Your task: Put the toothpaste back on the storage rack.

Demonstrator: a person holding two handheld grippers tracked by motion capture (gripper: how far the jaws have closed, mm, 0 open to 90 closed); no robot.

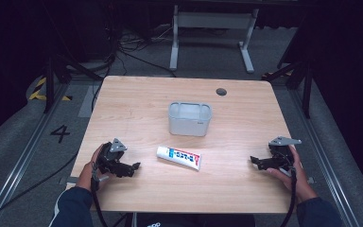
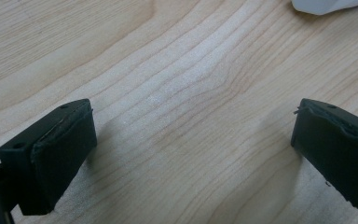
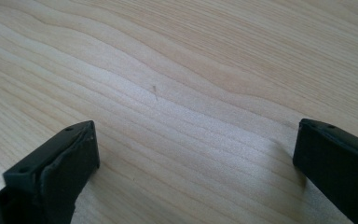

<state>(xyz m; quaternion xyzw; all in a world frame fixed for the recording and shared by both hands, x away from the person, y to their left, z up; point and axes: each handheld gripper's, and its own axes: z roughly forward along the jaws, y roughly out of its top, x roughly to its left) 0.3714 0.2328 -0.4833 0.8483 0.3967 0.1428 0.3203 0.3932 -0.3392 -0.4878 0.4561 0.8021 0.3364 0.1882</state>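
A white toothpaste tube (image 1: 178, 157) lies flat on the wooden table (image 1: 137, 99), just before a grey container (image 1: 189, 118). The left gripper (image 1: 133, 167) and the right gripper (image 1: 254, 161) rest at either side, well apart from the tube, pointing toward it.

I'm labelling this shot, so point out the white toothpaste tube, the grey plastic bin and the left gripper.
White toothpaste tube (image 1: 178, 157), high view, middle of its printed label.
Grey plastic bin (image 1: 189, 126), high view, front wall.
Left gripper (image 1: 134, 168), high view, between its fingertips.
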